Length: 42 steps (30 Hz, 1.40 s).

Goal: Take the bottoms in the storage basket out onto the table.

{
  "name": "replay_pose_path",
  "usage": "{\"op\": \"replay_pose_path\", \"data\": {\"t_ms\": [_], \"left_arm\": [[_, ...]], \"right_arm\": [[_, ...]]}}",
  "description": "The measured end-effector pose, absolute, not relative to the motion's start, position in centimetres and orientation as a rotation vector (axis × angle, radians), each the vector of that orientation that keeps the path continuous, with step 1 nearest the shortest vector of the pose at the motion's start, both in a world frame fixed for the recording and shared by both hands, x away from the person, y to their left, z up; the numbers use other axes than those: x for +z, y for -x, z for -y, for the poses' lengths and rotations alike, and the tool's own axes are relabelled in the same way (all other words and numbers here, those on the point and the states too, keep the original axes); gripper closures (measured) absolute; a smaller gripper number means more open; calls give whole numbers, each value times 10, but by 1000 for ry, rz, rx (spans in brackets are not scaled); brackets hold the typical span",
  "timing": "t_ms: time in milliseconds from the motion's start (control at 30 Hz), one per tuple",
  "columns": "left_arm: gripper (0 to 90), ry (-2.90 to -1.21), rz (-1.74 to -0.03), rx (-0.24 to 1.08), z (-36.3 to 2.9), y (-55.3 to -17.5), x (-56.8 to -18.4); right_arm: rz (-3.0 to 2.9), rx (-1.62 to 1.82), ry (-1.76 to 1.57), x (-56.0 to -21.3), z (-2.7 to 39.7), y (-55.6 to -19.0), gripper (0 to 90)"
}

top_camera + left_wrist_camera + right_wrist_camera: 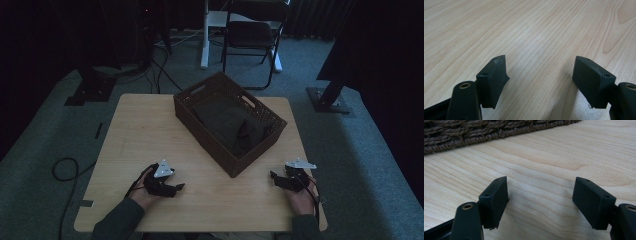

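One light wooden square table (150, 130). One dark brown woven rectangular basket (200, 127) on it, toward twelve o'clock — holding one dark folded cloth (227, 122). Two black two-jaw hand-held grippers — the left gripper (179, 188) at seven o'clock, the right gripper (274, 178) at five. One black folding chair (252, 32) beyond, at twelve.
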<state>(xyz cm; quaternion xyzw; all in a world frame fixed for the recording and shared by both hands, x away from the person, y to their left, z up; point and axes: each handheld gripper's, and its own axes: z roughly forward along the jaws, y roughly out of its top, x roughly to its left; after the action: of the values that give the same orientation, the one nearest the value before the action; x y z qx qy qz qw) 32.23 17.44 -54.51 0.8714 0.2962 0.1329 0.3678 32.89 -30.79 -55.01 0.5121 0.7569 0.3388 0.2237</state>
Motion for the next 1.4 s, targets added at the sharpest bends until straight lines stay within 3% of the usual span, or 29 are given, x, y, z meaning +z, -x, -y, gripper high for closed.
{"op": "replay_pose_path", "data": {"t_ms": [233,433,567,967,1400], "left_arm": [[279,-2238,-761,341,-174,-322,-545],[279,-2237,-762,340,-174,-322,-545],[279,-2237,-762,340,-174,-322,-545],[279,-2237,-763,339,-174,-323,-545],[280,-2233,-771,341,-174,-323,-545]], "right_arm": [[-2086,933,-1417,-550,308,-329,275],[-2108,931,-1408,-550,307,-330,216],[-2099,943,-1406,-549,309,-329,323],[-2108,893,-1369,-540,300,-328,422],[-2066,892,-1321,-514,301,-330,421]]}}
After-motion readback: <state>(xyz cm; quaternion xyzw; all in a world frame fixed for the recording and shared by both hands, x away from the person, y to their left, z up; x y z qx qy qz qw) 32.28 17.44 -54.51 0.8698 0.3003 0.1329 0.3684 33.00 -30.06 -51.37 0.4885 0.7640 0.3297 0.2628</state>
